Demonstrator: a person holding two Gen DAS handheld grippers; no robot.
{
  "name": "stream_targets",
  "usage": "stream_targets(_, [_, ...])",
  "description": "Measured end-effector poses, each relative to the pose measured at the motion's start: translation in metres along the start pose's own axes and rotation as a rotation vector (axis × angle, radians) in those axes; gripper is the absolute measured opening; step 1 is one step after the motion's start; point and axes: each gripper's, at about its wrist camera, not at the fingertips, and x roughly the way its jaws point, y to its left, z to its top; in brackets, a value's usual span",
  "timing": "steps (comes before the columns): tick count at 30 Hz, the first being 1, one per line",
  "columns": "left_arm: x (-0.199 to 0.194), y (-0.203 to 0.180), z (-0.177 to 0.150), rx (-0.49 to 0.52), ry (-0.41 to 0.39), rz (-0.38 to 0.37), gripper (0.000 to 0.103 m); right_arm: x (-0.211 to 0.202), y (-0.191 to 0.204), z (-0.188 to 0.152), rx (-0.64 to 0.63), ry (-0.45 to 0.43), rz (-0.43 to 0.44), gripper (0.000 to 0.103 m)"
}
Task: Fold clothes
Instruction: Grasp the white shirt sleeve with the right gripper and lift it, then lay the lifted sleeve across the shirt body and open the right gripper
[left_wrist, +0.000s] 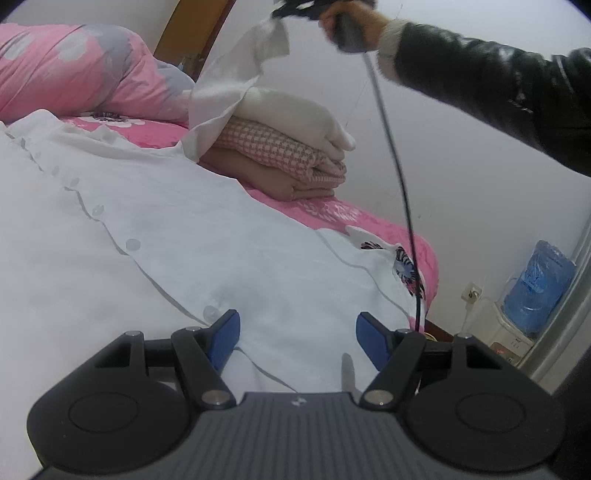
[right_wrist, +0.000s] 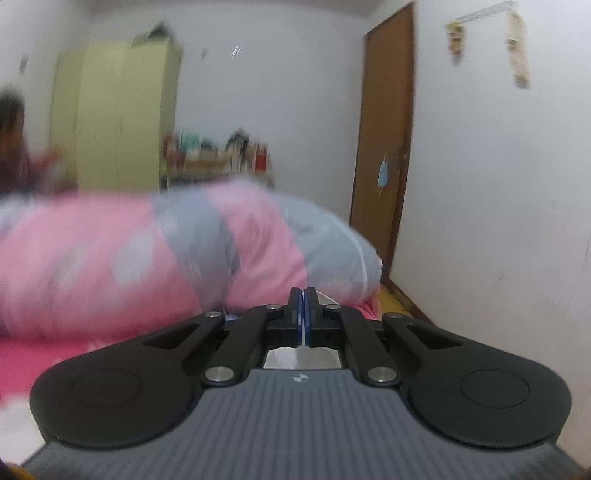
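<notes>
White shirt (left_wrist: 147, 229) lies spread on the pink bed (left_wrist: 369, 218), its near hem between the left gripper's (left_wrist: 297, 332) parted fingers. Right gripper (right_wrist: 303, 306), fingers clamped on a thin white cloth edge, lifts the sleeve (left_wrist: 243, 74) above the folded stack (left_wrist: 295, 147) at far right, clear of the wall.

White button-front shirt (left_wrist: 155, 229) spread flat on the pink bed, one sleeve (left_wrist: 236, 81) lifted up at the far side, a thin white edge pinched in the right gripper (right_wrist: 303, 314), folded clothes stack (left_wrist: 295, 151) just beyond the shirt
</notes>
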Motion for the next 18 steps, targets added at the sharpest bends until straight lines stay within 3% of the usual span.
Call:
stream_targets(6, [0.0,0.004,-0.001,-0.024,-0.013,-0.015,0.071,-0.046,-0.015,0.042,0.138,-0.112,0.049,0.0])
stream_targets(18, [-0.003,0.008,-0.002,-0.049,-0.021,-0.033,0.071,-0.108,0.046,0.086,0.067,-0.187,0.227,0.0])
